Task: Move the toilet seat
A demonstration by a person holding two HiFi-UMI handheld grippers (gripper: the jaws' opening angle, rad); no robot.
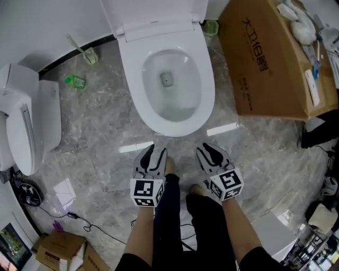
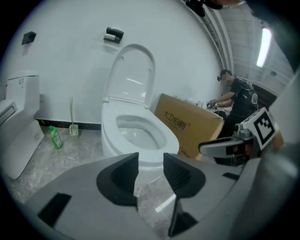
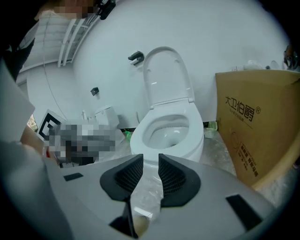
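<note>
A white toilet stands on the marble floor, bowl open. Its hinged cover is raised upright against the wall, as the left gripper view and the right gripper view also show. I cannot tell whether the seat ring is up with it. My left gripper and right gripper hover side by side just short of the bowl's front edge. Both point at the bowl and touch nothing. Both are open, and only floor shows between the jaws.
A large cardboard box stands right of the toilet. A second toilet lies at the left. A green bottle and a toilet brush sit by the wall. A small carton and cables lie near left. A person stands behind the box.
</note>
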